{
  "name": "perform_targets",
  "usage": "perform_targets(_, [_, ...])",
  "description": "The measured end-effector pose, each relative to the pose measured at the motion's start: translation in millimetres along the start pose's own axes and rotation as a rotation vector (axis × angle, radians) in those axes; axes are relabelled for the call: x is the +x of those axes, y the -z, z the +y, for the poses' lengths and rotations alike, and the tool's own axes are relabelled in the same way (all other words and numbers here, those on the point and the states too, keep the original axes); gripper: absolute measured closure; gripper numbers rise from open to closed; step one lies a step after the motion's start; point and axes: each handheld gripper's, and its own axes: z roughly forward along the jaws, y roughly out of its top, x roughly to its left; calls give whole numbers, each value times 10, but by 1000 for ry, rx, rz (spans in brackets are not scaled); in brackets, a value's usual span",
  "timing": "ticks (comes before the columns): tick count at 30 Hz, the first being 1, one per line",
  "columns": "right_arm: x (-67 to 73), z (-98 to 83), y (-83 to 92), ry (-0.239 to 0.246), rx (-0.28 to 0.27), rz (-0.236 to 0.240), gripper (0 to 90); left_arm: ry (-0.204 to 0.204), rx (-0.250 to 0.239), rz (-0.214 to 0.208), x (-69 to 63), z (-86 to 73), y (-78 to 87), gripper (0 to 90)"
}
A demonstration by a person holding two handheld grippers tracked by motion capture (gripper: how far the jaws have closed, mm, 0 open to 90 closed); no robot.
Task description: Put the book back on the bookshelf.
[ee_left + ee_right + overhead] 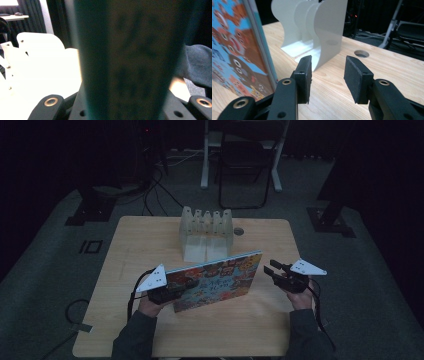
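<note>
A picture book (215, 280) with a colourful cartoon cover stands on its lower edge on the wooden table (140, 240), leaning slightly. My left gripper (185, 285) is shut on the book's left edge. In the left gripper view the book's cover (130, 62) sits dark and blurred right between the jaws. My right gripper (272, 267) hovers just right of the book, apart from it. Its jaws (328, 75) stand open with nothing between them, and the book (234, 50) shows to their left.
A white slotted rack (206, 235) with several upright dividers stands at the back middle of the table, behind the book, also the rack (319, 27) ahead of my right gripper. A round hole (238, 231) lies beside it. A folding chair (245, 165) stands beyond the table.
</note>
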Motion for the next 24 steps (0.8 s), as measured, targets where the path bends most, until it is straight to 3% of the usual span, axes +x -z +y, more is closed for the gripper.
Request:
perform_targets(13, [-59,-150,-121,-35,89,-89,530,-6,1,4,-31,3,-3,771])
perform_targets(24, [-113,-269,-185,-66,140,-118,518,-3,2,15,-59,6,-18,782])
